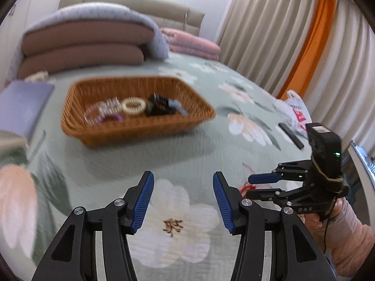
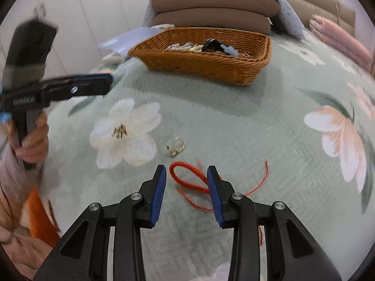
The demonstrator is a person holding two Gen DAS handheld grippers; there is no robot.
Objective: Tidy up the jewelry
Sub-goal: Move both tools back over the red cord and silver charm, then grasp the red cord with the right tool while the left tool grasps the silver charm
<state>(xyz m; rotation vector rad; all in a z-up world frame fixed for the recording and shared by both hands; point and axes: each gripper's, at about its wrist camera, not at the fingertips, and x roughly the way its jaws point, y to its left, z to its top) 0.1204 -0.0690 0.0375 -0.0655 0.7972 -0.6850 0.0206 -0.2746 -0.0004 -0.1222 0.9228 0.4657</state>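
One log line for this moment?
left claw: open, empty | right claw: open over red cord bracelet | small ring: loose on bedspread | basket: holds jewelry

1. On the right gripper [image 1: 262,185], seen from your left wrist camera, you can make out pale letters on the black frame near the handle; they look like "OAS", though the first letter is partly cut off.
2. On the white plastic bag [image 1: 295,110] lying on the bed there is red print, too blurred to read.
3. On the left gripper [image 2: 110,83], seen from your right wrist camera, a pale line of lettering runs along the black body, smeared by blur and unreadable.
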